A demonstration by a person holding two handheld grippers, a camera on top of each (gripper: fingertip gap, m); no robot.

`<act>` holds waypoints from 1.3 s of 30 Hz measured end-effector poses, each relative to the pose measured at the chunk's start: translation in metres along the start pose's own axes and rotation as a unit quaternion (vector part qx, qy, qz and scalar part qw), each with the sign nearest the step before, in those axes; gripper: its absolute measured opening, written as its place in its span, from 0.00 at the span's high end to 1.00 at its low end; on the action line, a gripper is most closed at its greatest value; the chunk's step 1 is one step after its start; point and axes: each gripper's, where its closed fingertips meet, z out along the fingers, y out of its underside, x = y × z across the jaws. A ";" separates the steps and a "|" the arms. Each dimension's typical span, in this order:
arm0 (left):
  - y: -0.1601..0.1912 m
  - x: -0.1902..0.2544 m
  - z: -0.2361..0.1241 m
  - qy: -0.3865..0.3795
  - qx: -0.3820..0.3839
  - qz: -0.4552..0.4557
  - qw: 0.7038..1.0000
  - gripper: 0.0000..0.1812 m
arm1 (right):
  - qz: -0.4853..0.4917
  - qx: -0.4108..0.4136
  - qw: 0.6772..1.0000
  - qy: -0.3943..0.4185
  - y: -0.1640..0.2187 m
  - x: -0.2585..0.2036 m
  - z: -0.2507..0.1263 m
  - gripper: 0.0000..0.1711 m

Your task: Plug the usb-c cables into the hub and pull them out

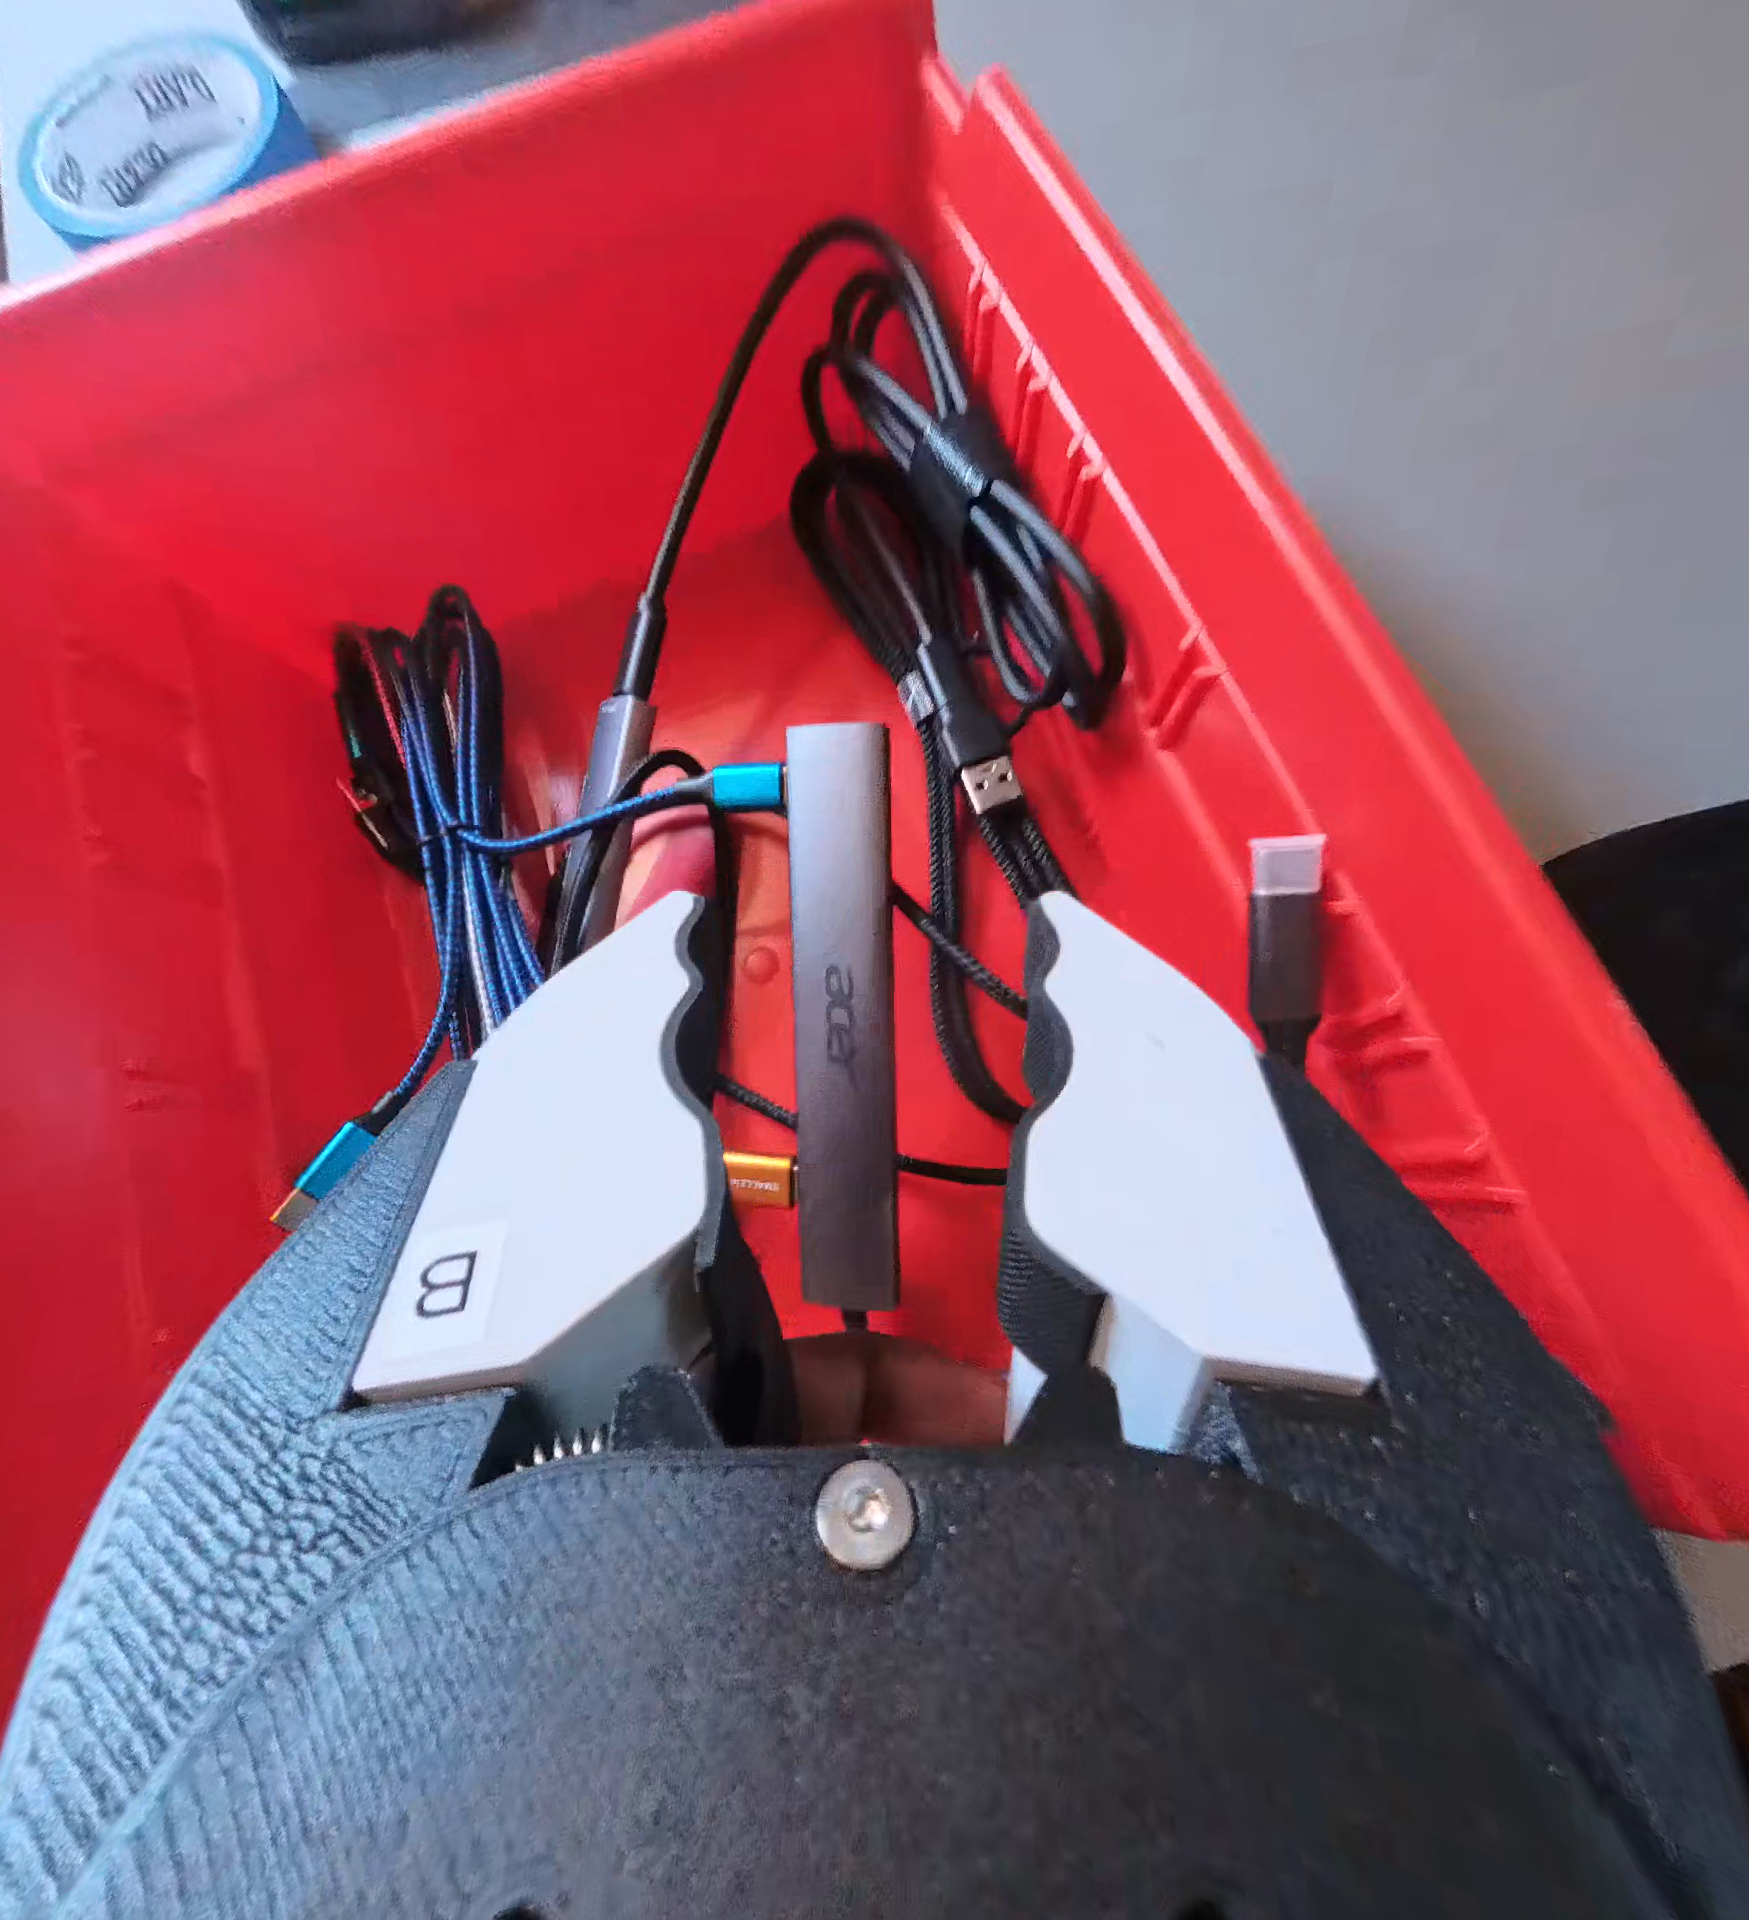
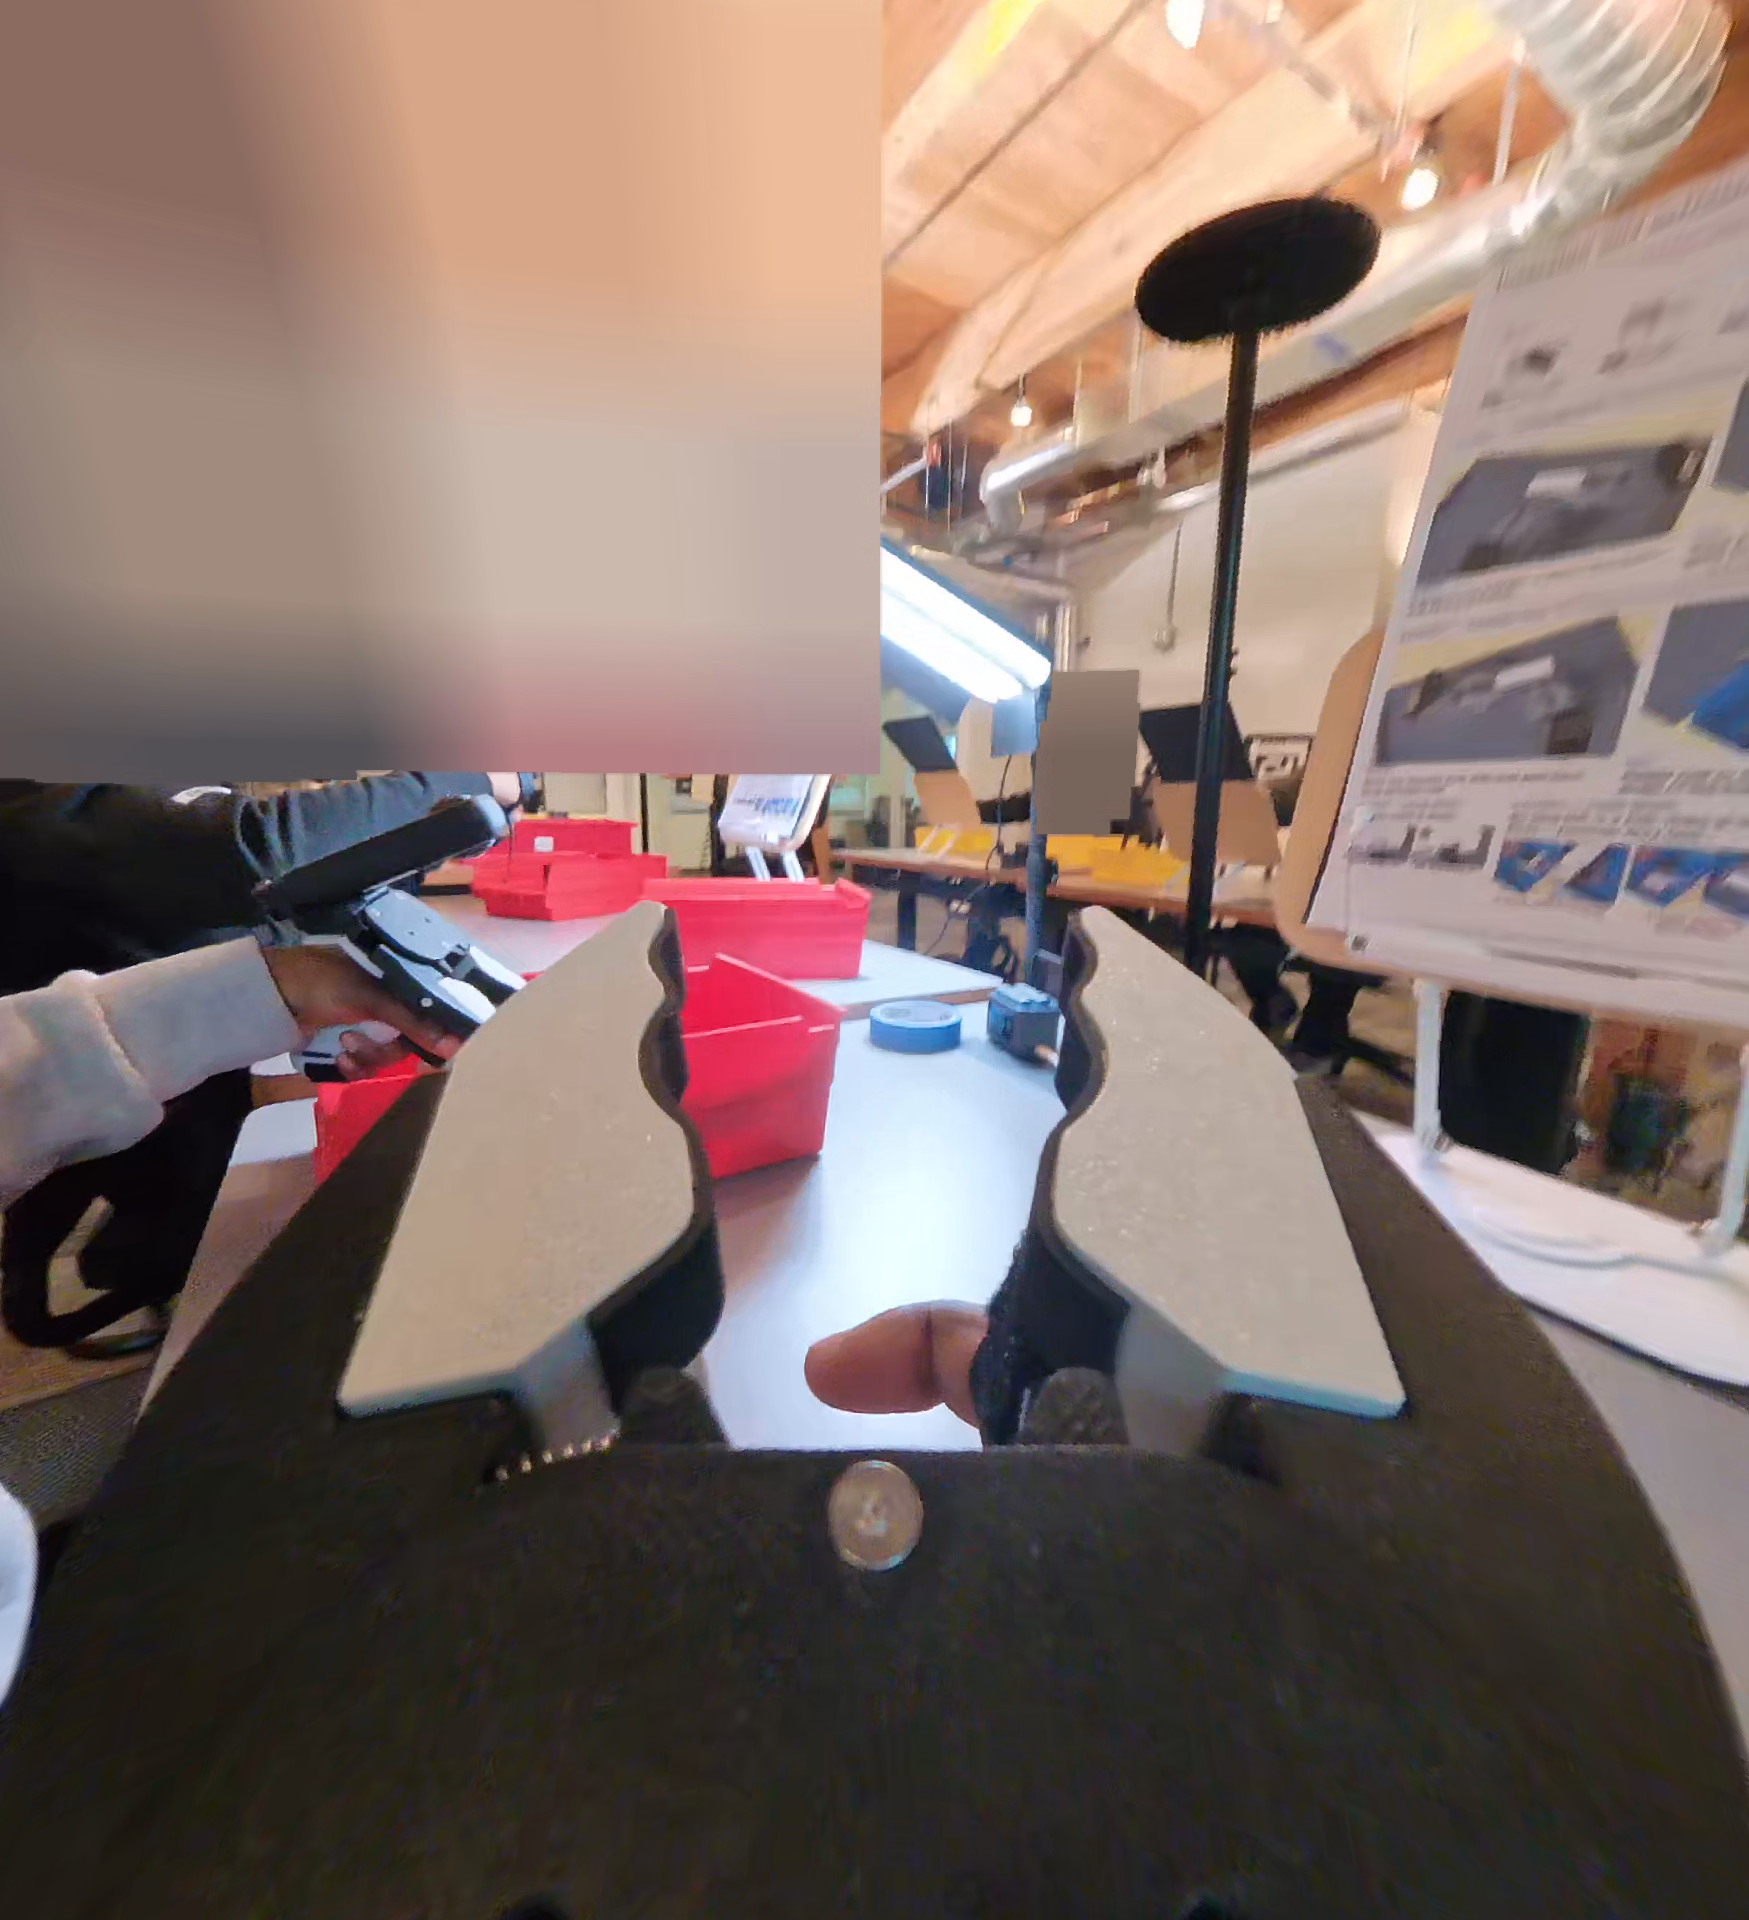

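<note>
A grey hub [image 1: 842,1013] lies lengthwise on the floor of a red bin [image 1: 350,416]. A blue usb-c plug [image 1: 748,787] sits in its left side near the far end. An orange plug [image 1: 761,1179] sits in its left side near the close end. My left gripper [image 1: 865,914] is open, its fingers on either side of the hub, not touching it. A loose grey usb-c plug [image 1: 1285,914] rests by the bin's right wall. My right gripper [image 2: 870,935] is open and empty, held above the table, pointing into the room.
A bundled black cable [image 1: 953,488] with a usb-a plug [image 1: 995,784] lies at the bin's far right, a blue braided bundle [image 1: 444,748] at the left. Blue tape roll [image 2: 915,1025], the red bin [image 2: 761,1081], a black stand pole [image 2: 1225,623] and an instruction board [image 2: 1597,644] stand ahead. Across from one pair of fingers to the other is roughly 40 cm. To reach the blue usb-c plug [image 1: 748,787] in a straight line is about 4 cm for my left fingers, about 40 cm for my right.
</note>
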 end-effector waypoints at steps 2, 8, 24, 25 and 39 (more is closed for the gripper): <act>0.004 -0.002 0.000 -0.005 -0.030 0.010 0.999 0.68 | 0.018 -0.034 0.999 -0.003 0.013 0.009 0.011 0.59; 0.004 -0.003 0.001 -0.055 -0.037 0.024 0.998 0.71 | 0.050 -0.020 0.998 -0.010 0.013 0.001 0.017 0.59; 0.051 -0.022 0.003 -0.195 -0.108 0.117 0.968 0.79 | 0.209 0.089 0.970 0.086 0.031 0.023 -0.054 0.68; 0.053 -0.023 0.004 -0.203 -0.118 0.122 0.964 0.78 | 0.207 0.098 0.969 0.093 0.028 0.026 -0.056 0.69; -0.024 -0.046 -0.060 -0.297 0.097 0.080 0.946 0.94 | 0.241 0.092 0.959 0.114 0.036 0.038 -0.057 0.72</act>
